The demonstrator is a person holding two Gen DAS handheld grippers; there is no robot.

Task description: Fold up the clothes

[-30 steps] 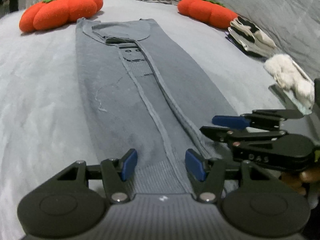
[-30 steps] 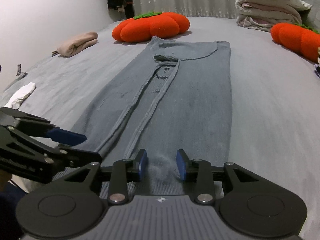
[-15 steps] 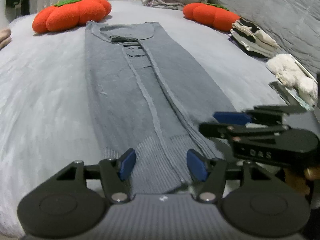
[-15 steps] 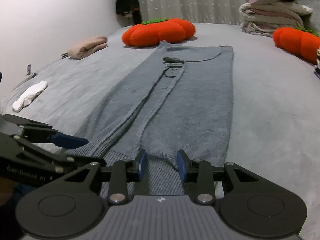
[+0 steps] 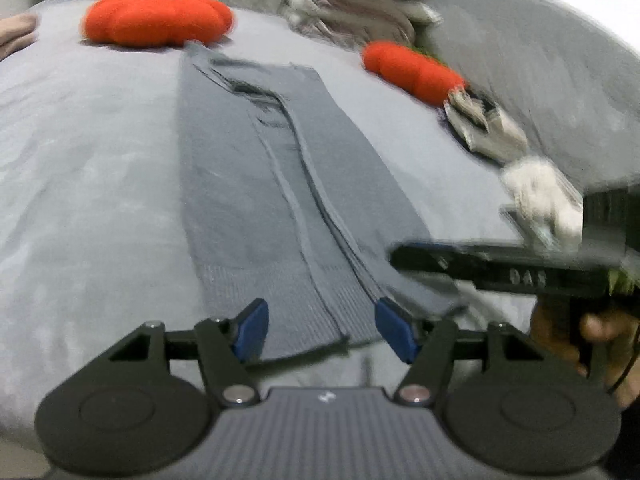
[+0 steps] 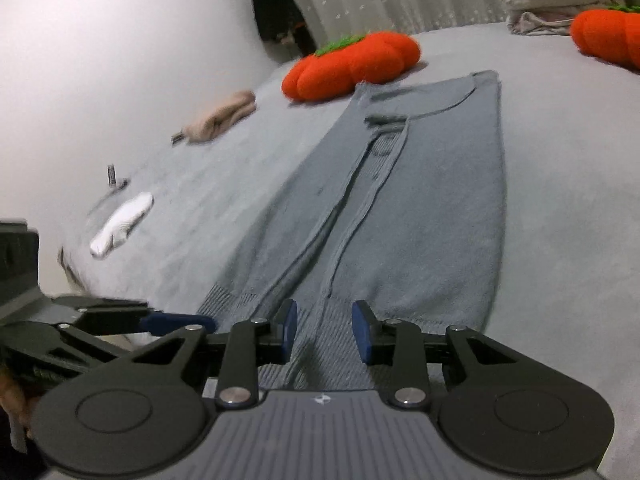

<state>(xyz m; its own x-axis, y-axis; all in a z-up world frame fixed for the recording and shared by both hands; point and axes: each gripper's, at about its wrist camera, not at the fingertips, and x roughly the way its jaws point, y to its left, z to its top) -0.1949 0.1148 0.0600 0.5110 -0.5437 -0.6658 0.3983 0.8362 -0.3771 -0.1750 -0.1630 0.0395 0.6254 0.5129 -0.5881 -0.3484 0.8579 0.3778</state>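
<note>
— Where is the grey knit sweater (image 5: 256, 184)?

— Flat on the grey bed (image 5: 80, 160). Laid lengthwise as a narrow strip, both sides turned in to meet along the middle. Collar far, just short of the orange pumpkin cushion (image 5: 156, 18); ribbed hem (image 5: 296, 320) near.

— Why so narrow?

— Probably so that a fold across the length would leave a compact packet. Only a judgement, that.

— And the left gripper (image 5: 322, 330)?

— Low at the near edge, pointing along the strip toward the collar. Fingers spread wide, blue pads either side of the hem's middle, pinching nothing. Hem edge slightly raised off the bed just there.

— The right gripper (image 6: 325, 332)?

— Alongside on the right, level with the bed, aimed the same way. Fingers apart too, though less so; a small pucker of ribbing standing between the pads, not clamped. Seen from the left camera lying sideways, with a hand (image 5: 580, 332) wrapped round its grip.

— Why both at the hem?

— Likely placed to take the near edge at two spots, so that it stays straight if lifted. Could equally fit letting go after smoothing. Left view blurred, so fine contact hard to judge.
</note>
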